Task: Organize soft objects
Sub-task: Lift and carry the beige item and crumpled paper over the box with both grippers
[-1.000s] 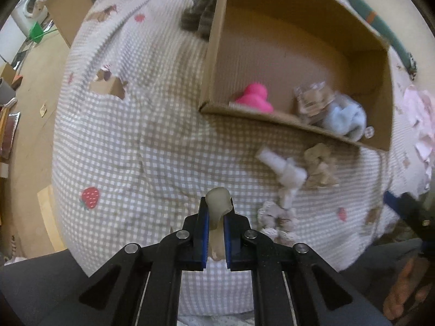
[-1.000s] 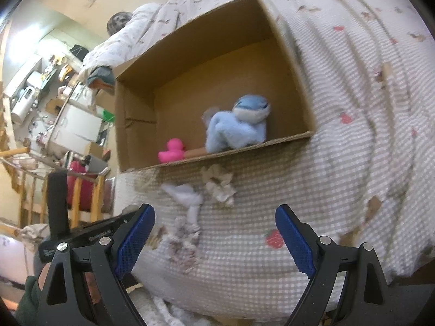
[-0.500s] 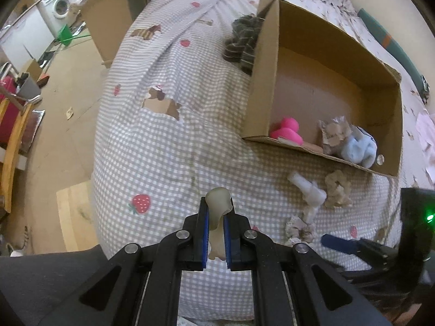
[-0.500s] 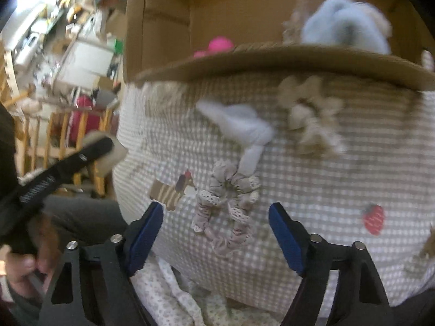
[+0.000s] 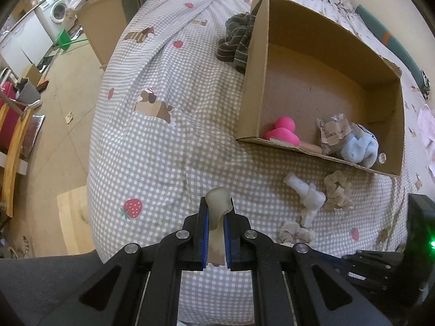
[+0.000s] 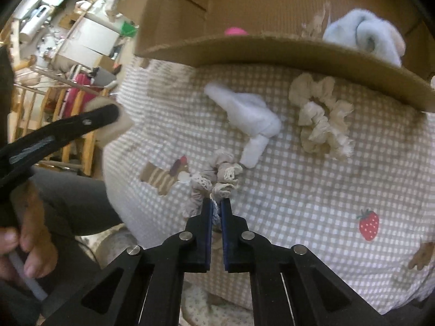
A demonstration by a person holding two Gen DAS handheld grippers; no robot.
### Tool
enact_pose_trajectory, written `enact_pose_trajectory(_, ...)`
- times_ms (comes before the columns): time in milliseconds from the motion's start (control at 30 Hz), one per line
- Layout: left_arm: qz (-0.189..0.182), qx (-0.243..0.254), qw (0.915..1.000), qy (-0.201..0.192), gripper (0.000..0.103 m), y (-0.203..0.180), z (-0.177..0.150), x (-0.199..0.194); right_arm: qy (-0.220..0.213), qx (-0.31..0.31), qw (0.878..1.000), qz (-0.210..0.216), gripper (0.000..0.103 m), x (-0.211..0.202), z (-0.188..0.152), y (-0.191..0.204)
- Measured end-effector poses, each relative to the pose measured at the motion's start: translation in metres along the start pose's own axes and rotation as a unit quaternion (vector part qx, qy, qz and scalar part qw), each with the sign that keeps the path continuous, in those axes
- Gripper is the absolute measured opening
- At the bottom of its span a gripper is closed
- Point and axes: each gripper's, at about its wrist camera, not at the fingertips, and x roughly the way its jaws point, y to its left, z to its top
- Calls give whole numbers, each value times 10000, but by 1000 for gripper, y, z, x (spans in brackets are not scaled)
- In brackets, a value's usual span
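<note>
My left gripper [image 5: 216, 217] is shut on a pale beige soft piece [image 5: 218, 201] above the checked bedcover [image 5: 163, 149]. My right gripper [image 6: 216, 206] points down at the bed's near edge, its jaws closing tight on the rim of a lace scrunchie [image 6: 220, 176], with the pads pressing on it. Just beyond lie a white knotted cloth [image 6: 250, 114] and a beige scrunchie [image 6: 320, 119]. The open cardboard box [image 5: 326, 81] holds a pink toy [image 5: 282, 133], a crumpled wrapper [image 5: 334, 130] and a blue plush [image 5: 359, 146].
A dark striped garment [image 5: 236, 40] lies against the box's far left corner. The bed drops off to bare floor [image 5: 54, 135] on the left, with a wooden frame [image 5: 11, 157] there. A person's hand [image 6: 24, 244] and dark lap sit below the bed edge.
The right gripper came down toward the bed's near edge and went from wide open to closed on the lace scrunchie. The left gripper kept its hold and tilted slightly.
</note>
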Motion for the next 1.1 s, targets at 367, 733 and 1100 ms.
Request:
enact_pose_trajectory(367, 65, 59, 10000, -25, 9, -6, -1, 3, -700, -254, 9970, 211, 7, -44, -17, 0)
enact_pose_trajectory(733, 171, 52, 9997, -190, 9, -4, -3, -3, -1111, -296, 9932, 186, 7, -71, -16, -5)
enact_pose_trajectory(1100, 26, 109, 9976, -683, 9, -14, 3, -45, -2075, -342, 9768, 404, 7, -149, -15, -9)
